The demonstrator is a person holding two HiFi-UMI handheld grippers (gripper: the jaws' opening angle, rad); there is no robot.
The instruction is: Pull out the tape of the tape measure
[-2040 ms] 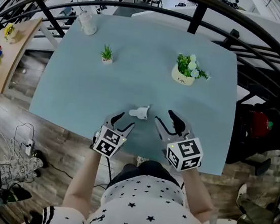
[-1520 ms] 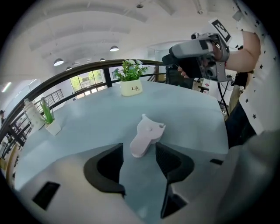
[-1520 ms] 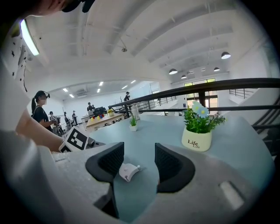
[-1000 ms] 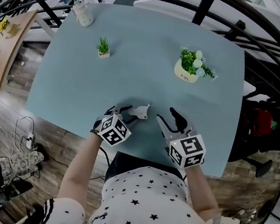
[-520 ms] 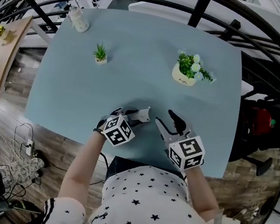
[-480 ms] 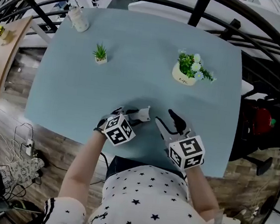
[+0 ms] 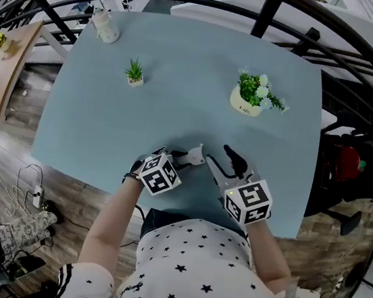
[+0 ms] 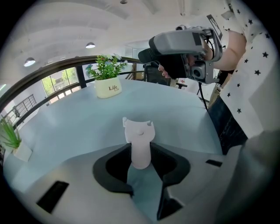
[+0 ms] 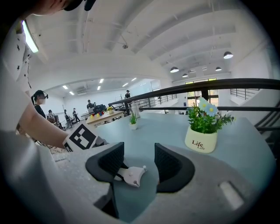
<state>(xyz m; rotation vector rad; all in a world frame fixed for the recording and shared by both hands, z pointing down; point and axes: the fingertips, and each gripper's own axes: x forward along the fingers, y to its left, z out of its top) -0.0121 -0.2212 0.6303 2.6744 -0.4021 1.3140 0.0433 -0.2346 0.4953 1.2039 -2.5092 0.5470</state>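
Tape measure (image 8: 139,140): small, white, on the blue table (image 7: 182,76). It lies well in front of the flower pot (image 7: 247,100) marked "Life", on the person's side of it and a bit left of it in head view.

L gripper (image 7: 180,156) has it. The jaws have just been closing w/ the tape measure's narrow part btwn them, and both pads now touch its sides, so it's clamped. Its wider end, w/ two small corner nubs, sticks out past the jaw tips toward the flower pot. The gripper tilts down at the table, marker cube toward the person.

R gripper (image 7: 221,156) is just right of the tape measure, also on the person's side of the flower pot. Its jaws are apart and grip nothing. In the R gripper view the tape measure's wide end shows low in the gap, nearer the jaw at that view's left, w/ neither pad pressing it. In the L gripper view the R gripper shows to the right of the flower pot, higher in frame.

Other stuff:
- Small plant pot (image 7: 135,75): well left of the flower pot.
- White bottle (image 7: 105,26): further left and back from the flower pot.
- Black railing (image 7: 258,18): curves behind the flower pot.
- Star-print top (image 7: 190,275): worn by the person.
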